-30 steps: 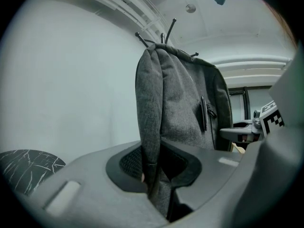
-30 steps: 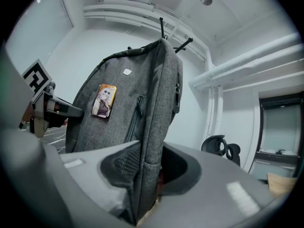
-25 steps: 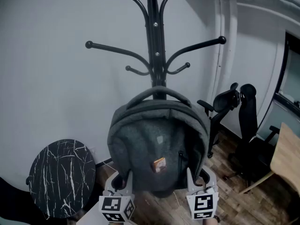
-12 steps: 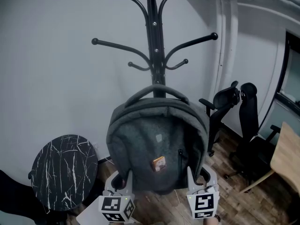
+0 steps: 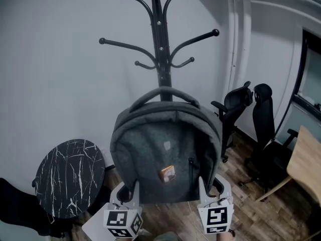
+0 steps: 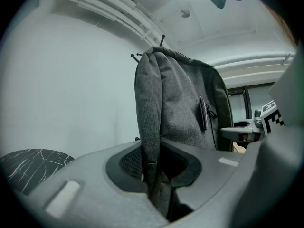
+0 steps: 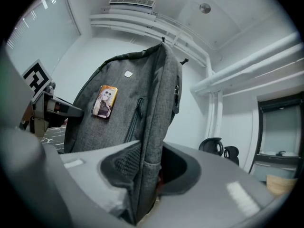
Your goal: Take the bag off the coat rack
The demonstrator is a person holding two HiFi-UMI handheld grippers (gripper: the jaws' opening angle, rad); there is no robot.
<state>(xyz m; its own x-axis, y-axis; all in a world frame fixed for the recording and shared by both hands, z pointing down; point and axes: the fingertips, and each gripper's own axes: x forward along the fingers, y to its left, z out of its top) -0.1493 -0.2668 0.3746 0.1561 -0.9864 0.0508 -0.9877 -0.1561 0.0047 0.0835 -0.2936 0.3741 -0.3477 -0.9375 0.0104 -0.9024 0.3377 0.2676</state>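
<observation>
The bag (image 5: pixel 165 149) now sits farther from the coat rack (image 5: pixel 160 49) at twelve o'clock; our left gripper (image 5: pixel 128 192) and right gripper (image 5: pixel 214 187) clamp its lower edges.

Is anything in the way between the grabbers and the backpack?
No, nothing that I can see. The left hand-held gripper and the right hand-held gripper each pinch a lower side edge of the backpack, with the fabric right between the jaws. The coat rack stands behind it.
</observation>
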